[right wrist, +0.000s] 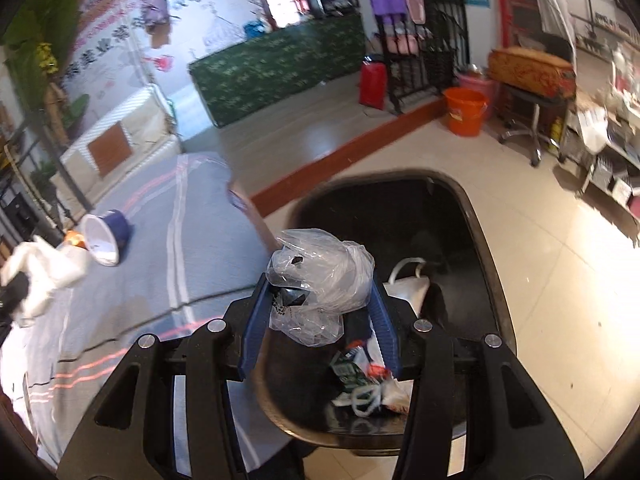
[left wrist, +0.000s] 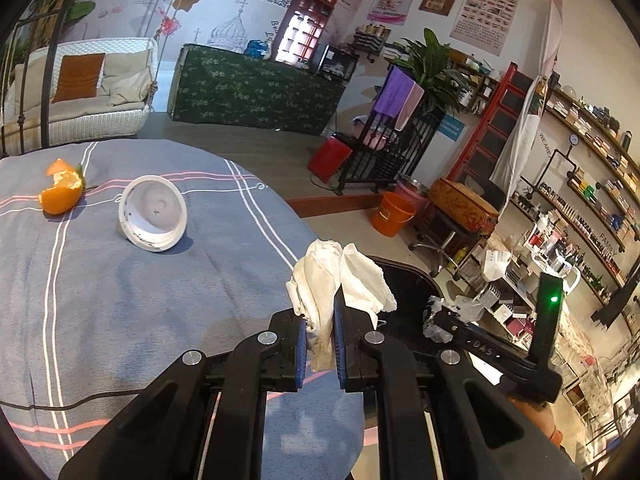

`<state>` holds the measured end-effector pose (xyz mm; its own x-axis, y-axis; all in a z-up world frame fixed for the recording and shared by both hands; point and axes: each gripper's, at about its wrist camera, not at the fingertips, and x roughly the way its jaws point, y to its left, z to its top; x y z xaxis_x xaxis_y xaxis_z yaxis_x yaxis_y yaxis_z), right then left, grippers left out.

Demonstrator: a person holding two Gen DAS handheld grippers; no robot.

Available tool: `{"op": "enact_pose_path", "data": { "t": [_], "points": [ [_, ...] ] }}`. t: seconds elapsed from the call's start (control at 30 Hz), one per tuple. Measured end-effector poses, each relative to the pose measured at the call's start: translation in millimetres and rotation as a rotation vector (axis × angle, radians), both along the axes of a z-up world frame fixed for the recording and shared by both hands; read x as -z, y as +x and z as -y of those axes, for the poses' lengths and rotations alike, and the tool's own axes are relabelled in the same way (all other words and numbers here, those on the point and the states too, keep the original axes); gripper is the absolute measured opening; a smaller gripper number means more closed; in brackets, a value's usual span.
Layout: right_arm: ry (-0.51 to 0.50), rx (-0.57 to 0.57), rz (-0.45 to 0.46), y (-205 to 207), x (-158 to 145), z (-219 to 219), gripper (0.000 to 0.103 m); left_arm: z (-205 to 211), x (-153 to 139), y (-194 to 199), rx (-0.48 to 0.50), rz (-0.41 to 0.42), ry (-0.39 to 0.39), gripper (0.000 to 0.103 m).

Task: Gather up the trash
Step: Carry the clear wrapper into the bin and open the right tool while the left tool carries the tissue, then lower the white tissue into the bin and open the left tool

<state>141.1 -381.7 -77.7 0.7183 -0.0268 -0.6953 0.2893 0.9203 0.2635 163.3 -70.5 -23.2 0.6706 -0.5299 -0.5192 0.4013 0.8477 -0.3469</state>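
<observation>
Left wrist: left gripper point(left wrist: 320, 344) angled down at table edge point(left wrist: 304, 224), clamped on crumpled white tissue point(left wrist: 332, 280); orange peel point(left wrist: 61, 192) and tipped cup point(left wrist: 152, 212) well back on cloth.

Right wrist: right gripper point(right wrist: 320, 312) tilted over black bin point(right wrist: 480, 240), fingers pinching clear plastic bag point(right wrist: 324, 280); bare floor around.

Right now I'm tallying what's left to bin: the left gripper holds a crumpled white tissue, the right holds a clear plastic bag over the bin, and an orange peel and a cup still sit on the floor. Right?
Not quite. The orange peel and cup lie on the table's striped cloth, not the floor, as the left wrist view shows. The rest holds: left gripper on the tissue, right gripper on the plastic bag over the bin.
</observation>
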Motion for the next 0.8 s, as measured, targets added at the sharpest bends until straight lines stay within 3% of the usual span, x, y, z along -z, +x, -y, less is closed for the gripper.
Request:
{"op": "enact_pose_path", "data": {
  "t": [0.3, 0.37, 0.53, 0.8],
  "points": [
    [0.033, 0.049, -0.117, 9.4, 47.4, 16.2, 0.050, 10.6, 5.2, 1.8, 0.027, -0.015, 0.008, 0.012],
    [0.048, 0.058, -0.132, 10.4, 53.5, 19.8, 0.055, 13.2, 5.1, 3.0, 0.036, -0.018, 0.007, 0.012],
    [0.068, 0.086, -0.132, 7.8, 57.6, 27.3, 0.064, 22.2, 5.3, 5.4, 0.071, -0.016, 0.013, 0.012],
    [0.066, 0.156, -0.055, -13.3, 33.8, 46.5, 0.064, 55.9, 12.5, 9.0, 0.171, -0.039, 0.030, 0.012]
  ]
}}
